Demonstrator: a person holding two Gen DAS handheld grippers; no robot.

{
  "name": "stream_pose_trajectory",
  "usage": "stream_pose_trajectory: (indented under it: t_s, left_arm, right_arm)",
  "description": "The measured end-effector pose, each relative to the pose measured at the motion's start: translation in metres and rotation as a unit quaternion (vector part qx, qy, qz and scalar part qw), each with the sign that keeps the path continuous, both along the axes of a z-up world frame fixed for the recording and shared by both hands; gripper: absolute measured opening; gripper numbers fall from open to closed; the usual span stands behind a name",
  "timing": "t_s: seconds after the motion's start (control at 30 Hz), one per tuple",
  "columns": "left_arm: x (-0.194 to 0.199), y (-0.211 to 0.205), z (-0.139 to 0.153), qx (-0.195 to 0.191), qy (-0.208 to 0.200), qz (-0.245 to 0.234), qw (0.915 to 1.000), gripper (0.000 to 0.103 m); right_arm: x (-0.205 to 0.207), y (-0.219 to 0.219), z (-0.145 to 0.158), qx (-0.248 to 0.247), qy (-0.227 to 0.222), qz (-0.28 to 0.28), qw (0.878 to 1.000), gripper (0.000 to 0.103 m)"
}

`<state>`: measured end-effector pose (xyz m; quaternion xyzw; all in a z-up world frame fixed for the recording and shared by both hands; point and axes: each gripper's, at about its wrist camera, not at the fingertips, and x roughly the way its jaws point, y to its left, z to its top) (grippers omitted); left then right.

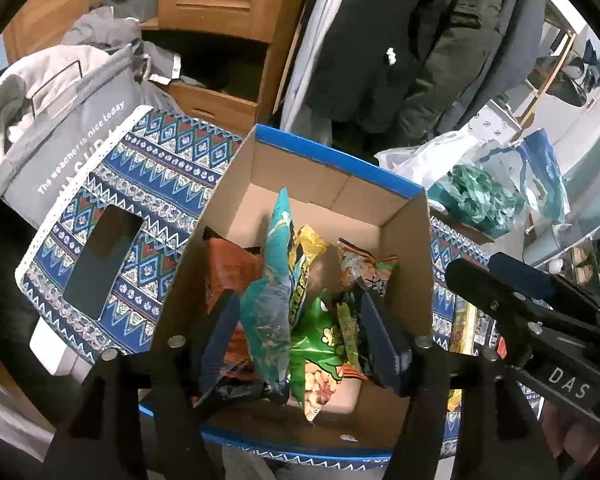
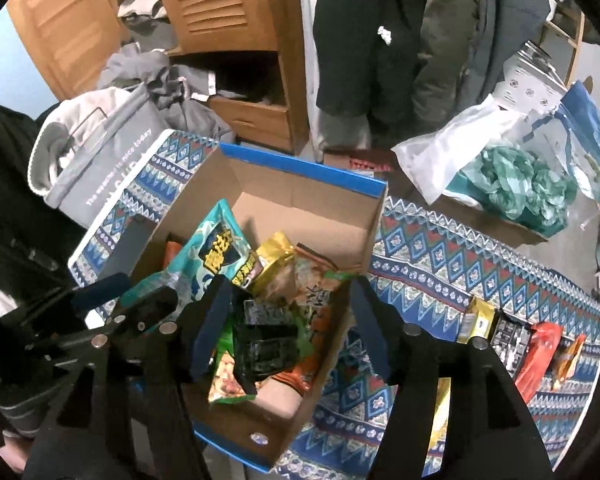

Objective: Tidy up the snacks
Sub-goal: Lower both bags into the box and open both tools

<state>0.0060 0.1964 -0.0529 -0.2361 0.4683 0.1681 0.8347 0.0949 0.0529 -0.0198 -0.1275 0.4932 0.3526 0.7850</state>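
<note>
Right wrist view: the cardboard box on the patterned desk already holds several snacks: a teal packet upright, a gold packet, a green nut bag, a black packet.
Left wrist view: same box; the teal packet stands between the jaws, an orange packet beside it.
Left gripper: jaws parted around the teal packet, pads seemingly off it.
Right gripper: jaws parted over the box contents, gripping nothing.
Done: a good share packed, by my reading.
Left: a row of packets on the desk to the right, outside the box.
</note>
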Motion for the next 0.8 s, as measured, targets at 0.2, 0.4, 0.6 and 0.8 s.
stream_pose_trajectory:
  t_s: [0.2,0.4,0.6,0.8]
  left_arm:
    - [-0.001,-0.007,0.006,0.003,-0.006,-0.002,1.0000,0.067]
    - [0.004,-0.024,0.010,0.010,-0.003,-0.019,0.9998,0.069]
    - [0.012,-0.045,0.018,0.007,-0.006,-0.038,0.9992,0.069]
    - [0.022,-0.069,0.024,0.012,-0.010,-0.058,0.9982,0.070]
  right_arm:
    - [0.002,-0.014,0.002,0.003,-0.001,-0.010,1.000,0.066]
    - [0.005,-0.032,0.004,0.003,-0.005,-0.021,1.000,0.070]
    - [0.011,-0.057,0.003,0.003,-0.008,-0.039,0.999,0.072]
    - [0.018,-0.086,0.001,0.003,-0.010,-0.061,0.998,0.072]
